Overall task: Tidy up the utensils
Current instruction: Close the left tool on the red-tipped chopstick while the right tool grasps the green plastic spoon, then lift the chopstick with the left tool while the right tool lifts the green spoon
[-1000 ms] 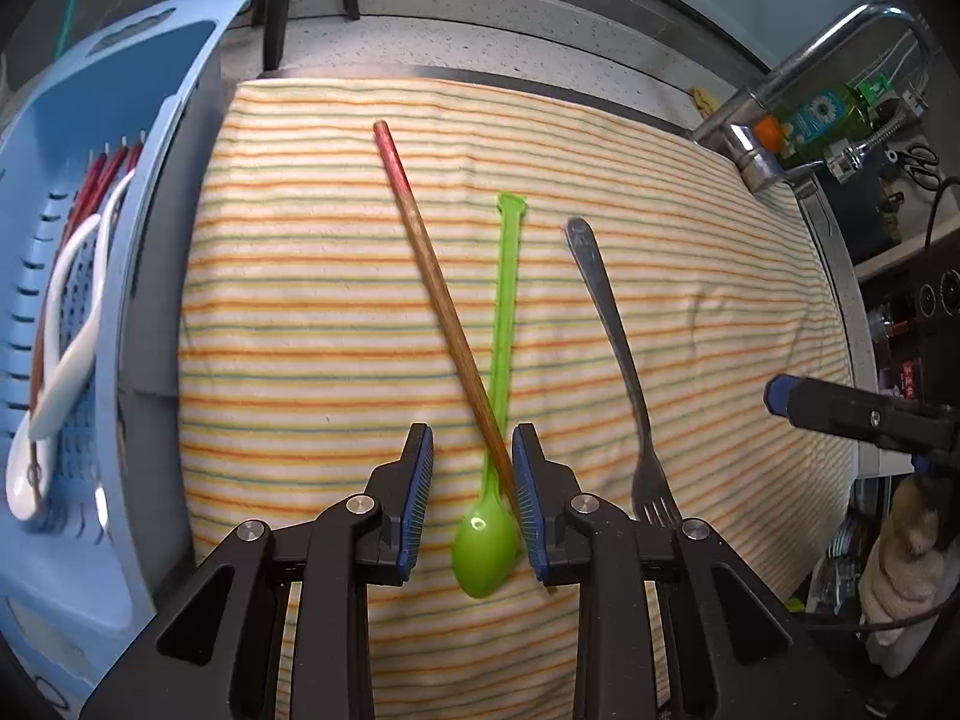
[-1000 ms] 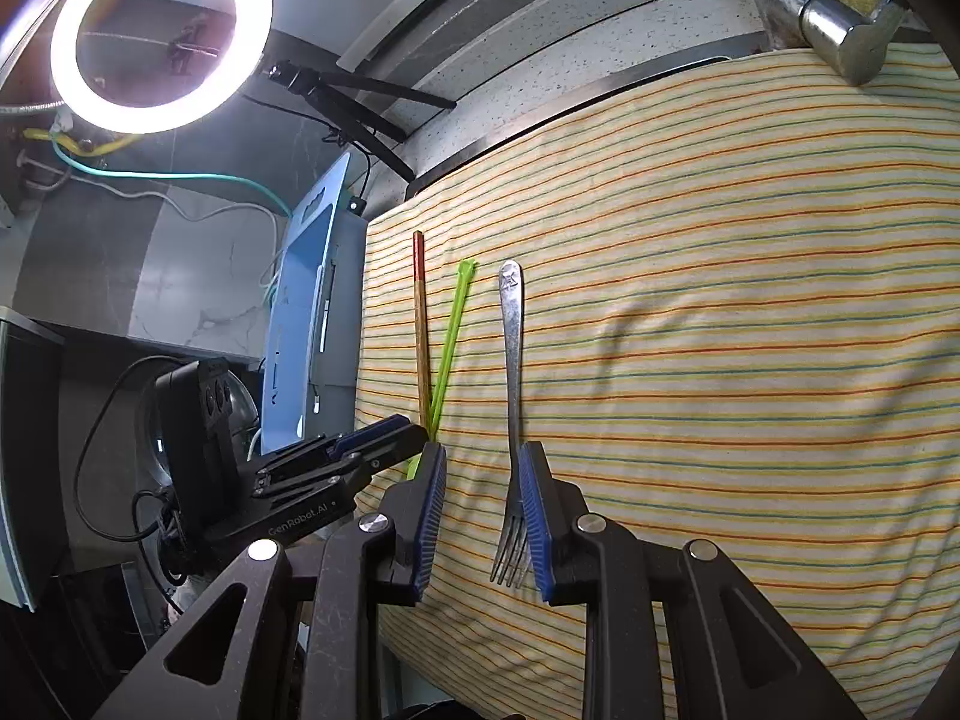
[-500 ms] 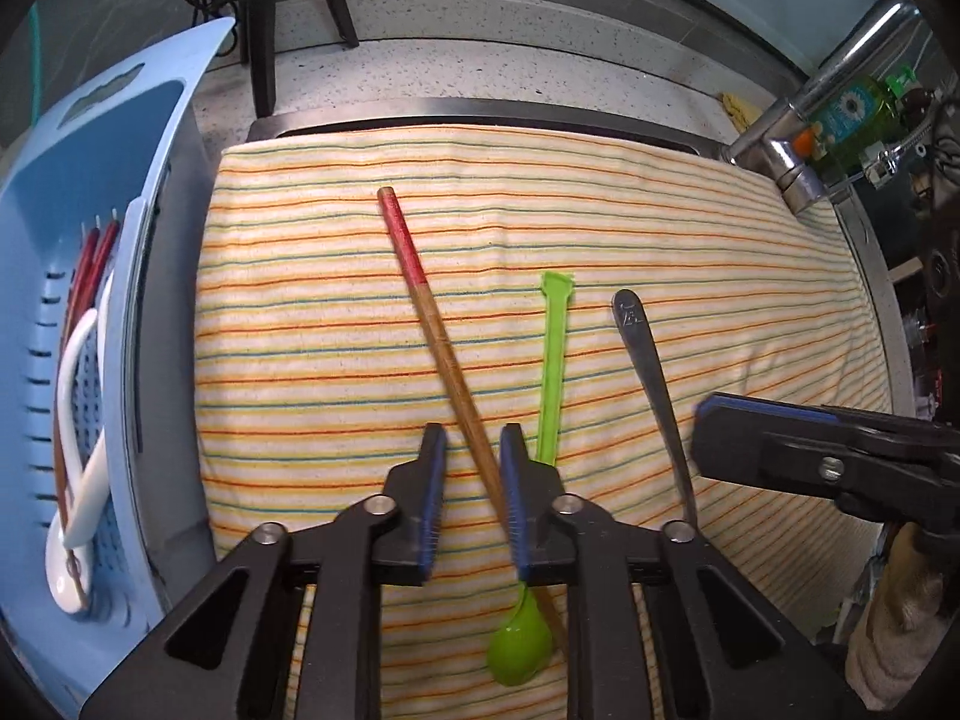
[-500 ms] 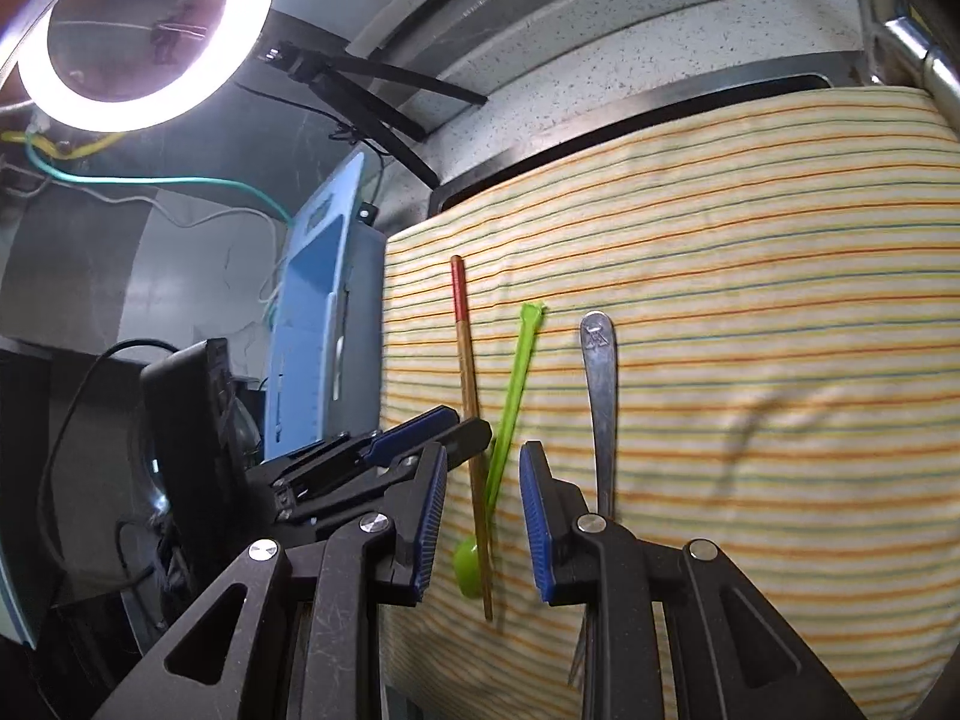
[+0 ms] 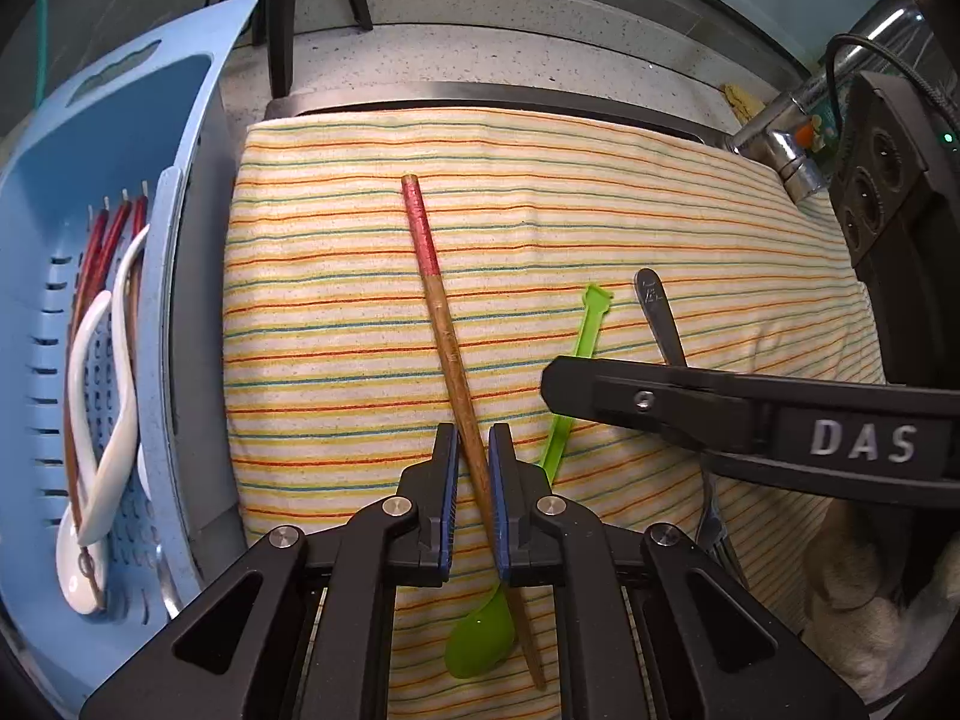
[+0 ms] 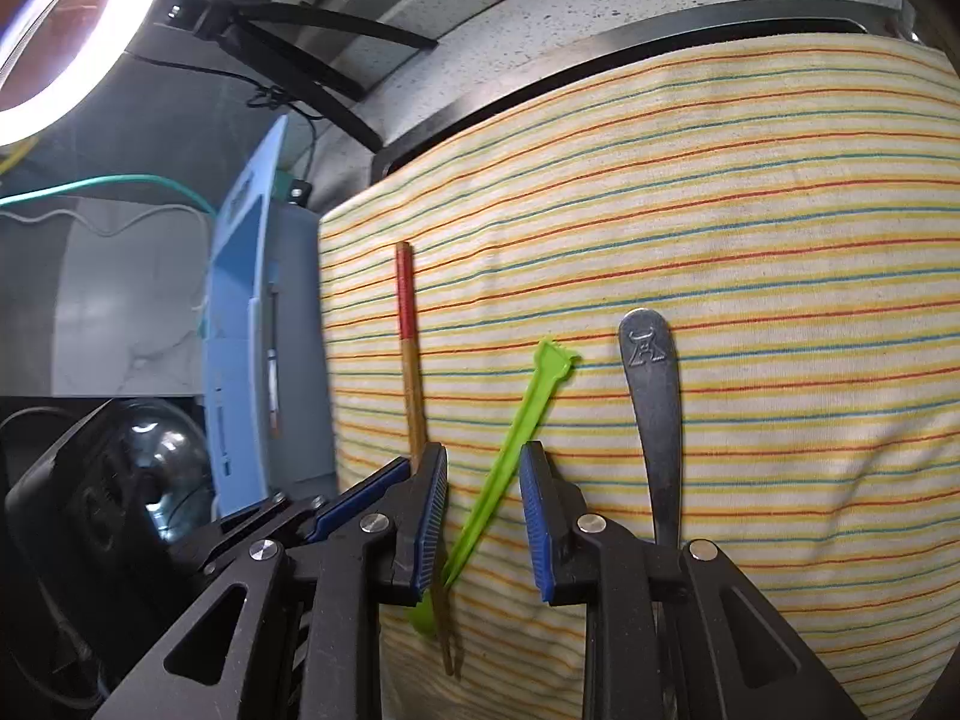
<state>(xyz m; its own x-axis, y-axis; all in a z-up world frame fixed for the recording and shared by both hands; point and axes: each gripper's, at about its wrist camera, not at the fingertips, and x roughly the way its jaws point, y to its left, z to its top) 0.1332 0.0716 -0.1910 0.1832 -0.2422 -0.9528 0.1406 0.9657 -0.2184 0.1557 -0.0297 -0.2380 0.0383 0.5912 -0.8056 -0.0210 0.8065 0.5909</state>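
A wooden chopstick with a red end (image 5: pixel 441 324) lies on the striped cloth (image 5: pixel 600 192). My left gripper (image 5: pixel 474 450) has its pads closed on the chopstick's lower shaft. A green plastic spoon (image 6: pixel 510 450) lies beside it, its bowl (image 5: pixel 483 642) under the chopstick tip. My right gripper (image 6: pixel 483 474) is open, its fingers on either side of the green spoon's handle. A metal fork (image 6: pixel 654 408) lies just right of the spoon. The chopstick also shows in the right wrist view (image 6: pixel 409 348).
A light blue drainer basket (image 5: pixel 198 120) stands left of the cloth and holds a white spoon (image 5: pixel 111 396) and red chopsticks (image 5: pixel 99 240). A chrome faucet (image 5: pixel 786 150) is at the far right. A ring light (image 6: pixel 60 48) hangs at upper left.
My left gripper moved from over the green spoon's bowl to the chopstick and closed on it. My right gripper shifted left from the fork to straddle the green spoon's handle.
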